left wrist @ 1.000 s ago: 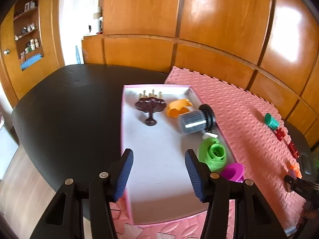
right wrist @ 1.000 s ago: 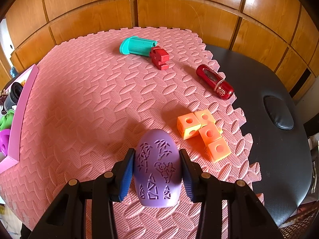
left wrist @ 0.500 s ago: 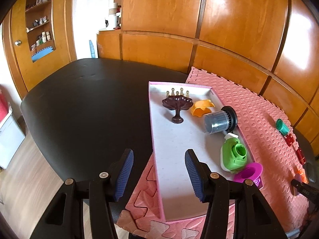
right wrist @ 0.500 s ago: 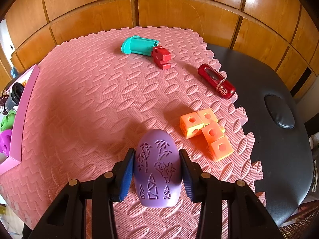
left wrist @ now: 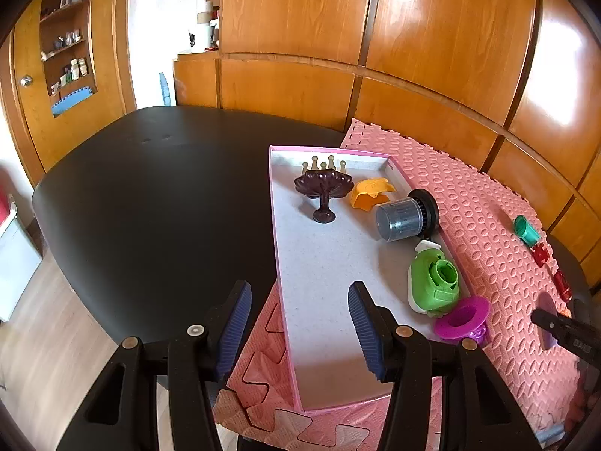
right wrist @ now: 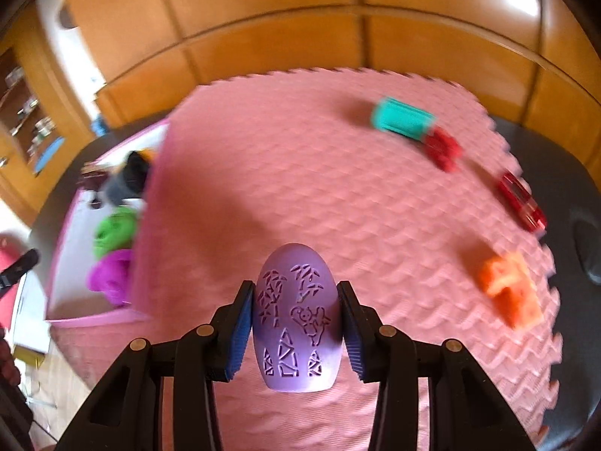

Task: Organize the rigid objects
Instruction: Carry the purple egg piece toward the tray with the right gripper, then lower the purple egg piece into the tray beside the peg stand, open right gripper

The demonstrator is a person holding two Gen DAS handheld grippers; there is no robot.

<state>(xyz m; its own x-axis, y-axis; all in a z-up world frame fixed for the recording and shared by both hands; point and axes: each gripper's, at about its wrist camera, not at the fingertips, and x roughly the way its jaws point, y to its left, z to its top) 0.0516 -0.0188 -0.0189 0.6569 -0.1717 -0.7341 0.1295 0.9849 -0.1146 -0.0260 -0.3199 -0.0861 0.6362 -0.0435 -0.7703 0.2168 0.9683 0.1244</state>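
My right gripper (right wrist: 296,323) is shut on a purple egg-shaped shell (right wrist: 296,312) with cut-out patterns, held above the pink foam mat (right wrist: 308,188). The pink-rimmed tray (left wrist: 278,248) holds a dark brown stand (left wrist: 323,191), an orange piece (left wrist: 370,191), a grey cylinder (left wrist: 403,220), a green dispenser (left wrist: 434,282) and a magenta cup (left wrist: 464,317). My left gripper (left wrist: 298,329) hangs open and empty over the tray's near left edge. On the mat lie a teal tube (right wrist: 403,122), a red block (right wrist: 443,148), a red bottle (right wrist: 520,201) and orange cubes (right wrist: 511,293).
The mat and tray rest on a black table (left wrist: 150,195) with wooden wall panels (left wrist: 432,37) behind. A dark oval pad (right wrist: 588,251) sits on the table at the right. The right gripper's tip (left wrist: 563,330) shows at the left wrist view's right edge.
The right gripper with the purple shell has swung left, bringing the tray into its blurred view. The left wrist view has shifted left, so the tray now sits further right.
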